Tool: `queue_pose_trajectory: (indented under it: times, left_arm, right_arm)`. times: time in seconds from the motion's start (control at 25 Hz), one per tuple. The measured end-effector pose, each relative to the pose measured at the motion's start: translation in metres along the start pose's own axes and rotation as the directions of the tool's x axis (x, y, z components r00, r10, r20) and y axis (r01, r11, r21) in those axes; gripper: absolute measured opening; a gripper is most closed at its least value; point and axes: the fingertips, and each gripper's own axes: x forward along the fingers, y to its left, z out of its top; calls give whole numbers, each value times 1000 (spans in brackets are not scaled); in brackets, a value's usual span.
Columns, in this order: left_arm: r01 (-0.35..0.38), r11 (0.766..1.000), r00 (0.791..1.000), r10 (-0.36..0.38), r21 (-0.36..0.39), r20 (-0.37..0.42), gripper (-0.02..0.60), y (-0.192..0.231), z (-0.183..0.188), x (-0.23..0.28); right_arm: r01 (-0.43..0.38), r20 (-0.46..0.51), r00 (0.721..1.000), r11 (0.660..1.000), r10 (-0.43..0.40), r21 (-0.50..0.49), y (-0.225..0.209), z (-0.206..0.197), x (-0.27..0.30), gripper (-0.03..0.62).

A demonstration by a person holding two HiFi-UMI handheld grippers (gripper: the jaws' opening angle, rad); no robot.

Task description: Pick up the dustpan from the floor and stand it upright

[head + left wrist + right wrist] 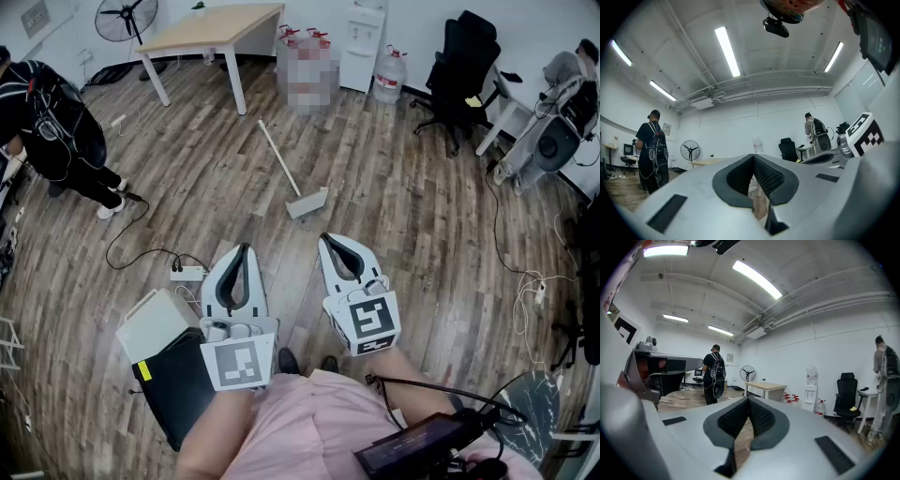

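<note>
The long-handled dustpan (307,202) is lying flat on the wood-plank floor (412,234), its pan end facing the person and its pale handle running away to the upper left, toward the wooden worktop (216,25) on white legs. Bare boards are showing on every side of the dustpan, so open room is lying all round it. To the left a white power strip (187,273) is trailing a black cable across the planks. A white box (153,322) and a black case (178,382) are sitting beside the person's feet. A black office chair (461,67) and loose cords are edging the right of the room, well apart from the pan, and a person in black with a backpack (47,122) is standing at the far left. Both forearms are reaching forward from the body side by side, near each other but not touching. The left hand-held gripper (246,248) is pointing ahead with its jaws pressed together at the tips, nothing between them – its own view is showing only floor through the gap behind the pads. The right hand-held gripper (325,238) is angling slightly inward, likewise closed at the tips and empty, and is hanging nearer the pan end than the left – short of it, not touching.
</note>
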Motion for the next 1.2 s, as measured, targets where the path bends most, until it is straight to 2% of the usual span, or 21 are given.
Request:
queue_pose_trajectory:
  times: [0.32, 0.48, 0.52, 0.56, 0.6, 0.76, 0.92, 1.2]
  left_arm:
    - [6, 1000, 1000, -6, 1, 7, 12, 24, -2, 5]
    - [12, 1000, 1000, -12, -2, 12, 12, 44, -4, 8]
    - [14, 1000, 1000, -14, -3, 14, 12, 50, -4, 8]
    - [17, 1000, 1000, -17, -2, 12, 12, 55, -5, 8]
    - [19, 1000, 1000, -19, -1, 7, 12, 59, -7, 8]
    - [15, 1000, 1000, -15, -12, -8, 12, 76, -13, 16]
    - [17, 1000, 1000, -17, -15, -19, 12, 85, -25, 29]
    - [4, 1000, 998, -6, -27, -63, 12, 112, -66, 89]
  right_arm:
    - [13, -6, 1000, 1000, -13, -5, 11, 2, 19, 0]
    - [13, 20, 1000, 1000, -13, 20, 20, 8, 32, 2]
    - [6, 21, 1000, 1000, -7, 28, 23, 9, 37, 47]
    - [2, 18, 1000, 1000, -3, 31, 26, 10, 41, 135]
    - [3, 15, 1000, 1000, -4, 31, 28, 11, 44, 169]
    - [13, 12, 1000, 1000, -13, 22, 29, 13, 57, 199]
    - [23, 4, 1000, 1000, -23, 2, 23, 8, 75, 201]
    - [25, -35, 999, 1000, -26, -7, -3, -21, 142, 199]
